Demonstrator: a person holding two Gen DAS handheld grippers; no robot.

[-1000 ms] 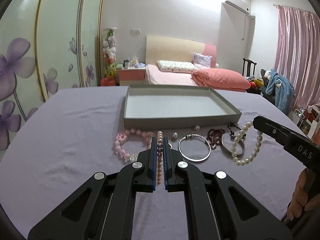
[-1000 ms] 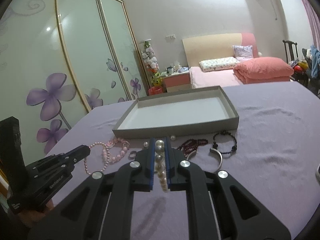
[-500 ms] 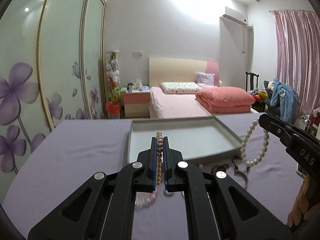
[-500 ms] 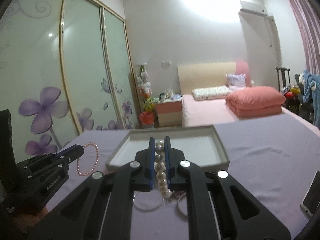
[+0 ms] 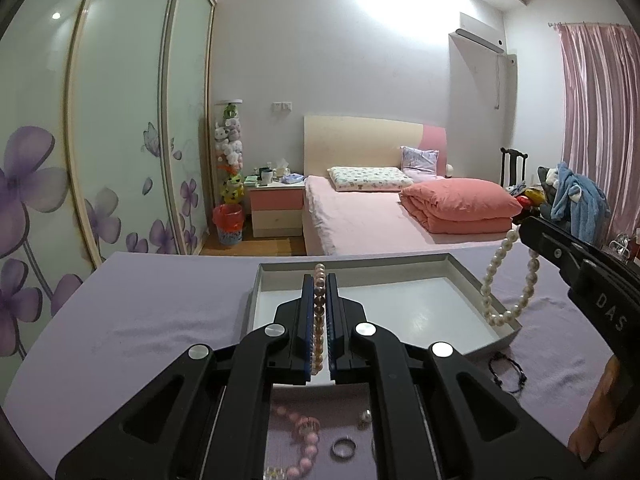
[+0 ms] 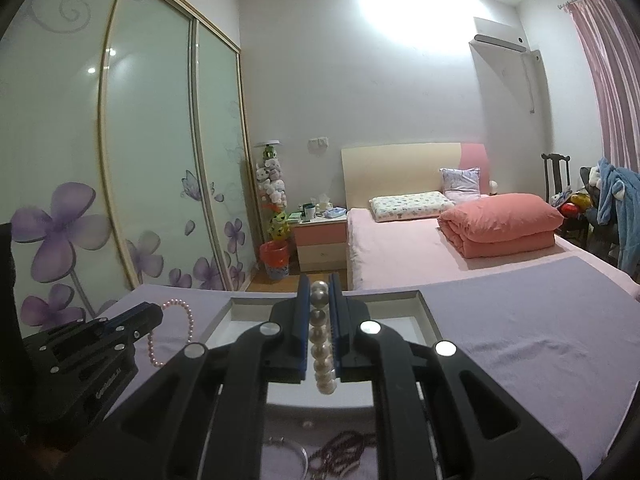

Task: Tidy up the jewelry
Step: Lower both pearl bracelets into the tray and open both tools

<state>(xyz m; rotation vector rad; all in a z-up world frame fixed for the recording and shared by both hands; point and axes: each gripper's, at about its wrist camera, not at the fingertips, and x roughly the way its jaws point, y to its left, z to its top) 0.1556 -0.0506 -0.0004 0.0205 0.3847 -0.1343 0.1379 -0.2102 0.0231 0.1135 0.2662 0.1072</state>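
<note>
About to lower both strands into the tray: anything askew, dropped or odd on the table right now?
Nothing stands out. The left tongs grip the pink bead strand, the right tongs the white pearl strand; the grey tray sits flat, and loose pieces lie on the purple cloth.

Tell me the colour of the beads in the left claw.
Pink beads, clearest in the left wrist view.

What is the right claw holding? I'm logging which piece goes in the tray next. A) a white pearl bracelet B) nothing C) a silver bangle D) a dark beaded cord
A: the right claw is shut on the white pearl bracelet, whose loop hangs over the tray.
</note>
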